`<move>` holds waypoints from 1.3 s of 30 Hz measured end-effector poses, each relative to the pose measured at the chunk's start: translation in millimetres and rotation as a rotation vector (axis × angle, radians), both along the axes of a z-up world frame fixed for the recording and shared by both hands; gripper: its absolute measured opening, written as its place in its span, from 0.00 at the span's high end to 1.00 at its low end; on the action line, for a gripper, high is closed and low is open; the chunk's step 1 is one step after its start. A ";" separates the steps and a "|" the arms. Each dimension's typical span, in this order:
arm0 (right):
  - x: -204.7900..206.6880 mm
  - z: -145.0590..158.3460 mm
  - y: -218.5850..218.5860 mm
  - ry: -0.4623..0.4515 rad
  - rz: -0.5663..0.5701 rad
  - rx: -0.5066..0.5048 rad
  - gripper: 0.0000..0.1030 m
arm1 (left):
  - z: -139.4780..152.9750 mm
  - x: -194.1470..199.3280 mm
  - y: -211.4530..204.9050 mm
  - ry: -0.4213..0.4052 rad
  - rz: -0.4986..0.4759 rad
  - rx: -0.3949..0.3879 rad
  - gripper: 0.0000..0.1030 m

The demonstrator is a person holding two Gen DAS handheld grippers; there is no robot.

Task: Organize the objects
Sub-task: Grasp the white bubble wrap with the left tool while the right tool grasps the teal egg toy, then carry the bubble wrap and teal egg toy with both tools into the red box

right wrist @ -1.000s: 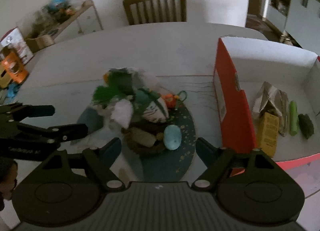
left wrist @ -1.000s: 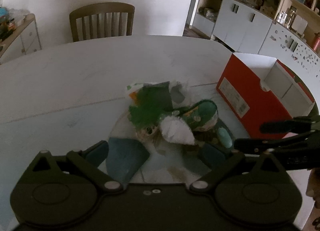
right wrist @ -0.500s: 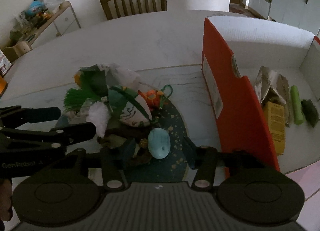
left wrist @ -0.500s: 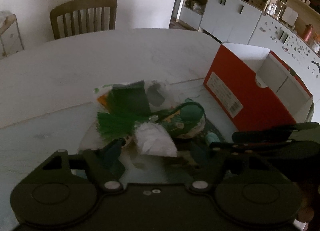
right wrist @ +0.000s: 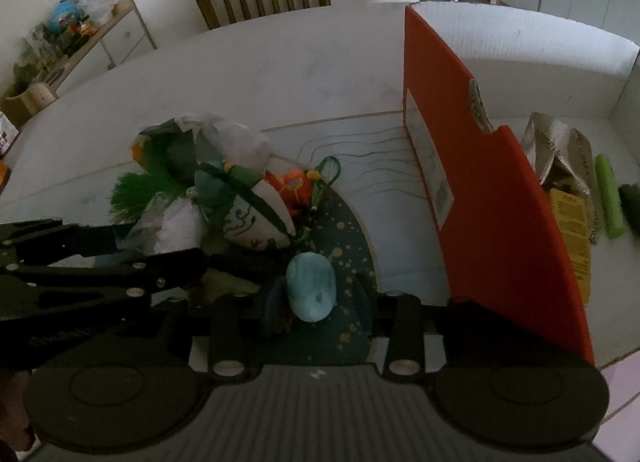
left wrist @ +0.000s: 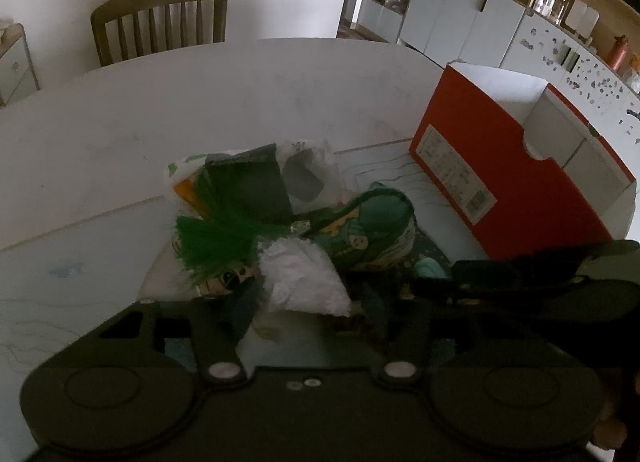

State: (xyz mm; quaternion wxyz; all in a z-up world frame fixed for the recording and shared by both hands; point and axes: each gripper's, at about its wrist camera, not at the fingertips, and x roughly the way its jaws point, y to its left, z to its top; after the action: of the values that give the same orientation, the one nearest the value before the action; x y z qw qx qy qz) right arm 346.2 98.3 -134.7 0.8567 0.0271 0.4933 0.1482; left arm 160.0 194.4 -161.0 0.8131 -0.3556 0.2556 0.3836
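- The left gripper [left wrist: 308,314] points down at a heap of small things on a dark round mat [right wrist: 356,246], which lies near the middle of the white table [left wrist: 200,101].
- Its jaws are closing, now fairly narrow. A crumpled white wad [left wrist: 304,278] sits between the fingers; whether the pads press on it I cannot tell.
- The right gripper [right wrist: 316,302] reaches into the same heap from the other side.
- Its jaws are closing too. A pale blue egg [right wrist: 312,286] lies between them; the left finger is just beside it, the right finger stands slightly apart.
- Heap: green tassel [left wrist: 212,238], dark green card [left wrist: 248,185], clear plastic bag [right wrist: 232,137], patterned green pouch [left wrist: 368,229], orange toy [right wrist: 294,185] with a green cord loop.
- The tassel lies against the wad; the pouch leans just behind the egg.
- A red box [right wrist: 480,165] stands open at the table's right edge, just beside the mat.
- In the box: silver foil pack [right wrist: 556,145], yellow packet [right wrist: 572,221], light green stick [right wrist: 608,193], and a dark item at the far right.
- A wooden chair [left wrist: 160,21] stands at the table's far edge.
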 end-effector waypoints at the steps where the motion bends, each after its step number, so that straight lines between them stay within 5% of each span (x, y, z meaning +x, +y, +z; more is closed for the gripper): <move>1: 0.8 -0.5 0.5 -0.003 0.001 0.001 0.64 | 0.1 0.2 0.3 0.000 0.002 0.000 0.53; 13: 2.7 -4.2 8.3 0.001 0.028 0.012 0.74 | 3.3 -6.8 -4.3 0.004 0.033 -0.007 0.72; 25: -12.6 6.0 -2.6 0.018 0.022 0.045 0.75 | 13.4 -26.4 -31.0 -0.031 0.058 -0.044 0.73; 39: -53.1 64.8 -24.0 -0.003 0.066 0.121 0.75 | 55.3 -39.6 -69.7 -0.103 0.067 -0.026 0.73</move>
State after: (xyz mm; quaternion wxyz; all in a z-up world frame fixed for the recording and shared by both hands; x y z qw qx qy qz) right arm 293.1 74.3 -69.9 0.8489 0.0621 0.4828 0.2059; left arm 120.4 124.6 -105.7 0.8072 -0.3937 0.2065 0.3884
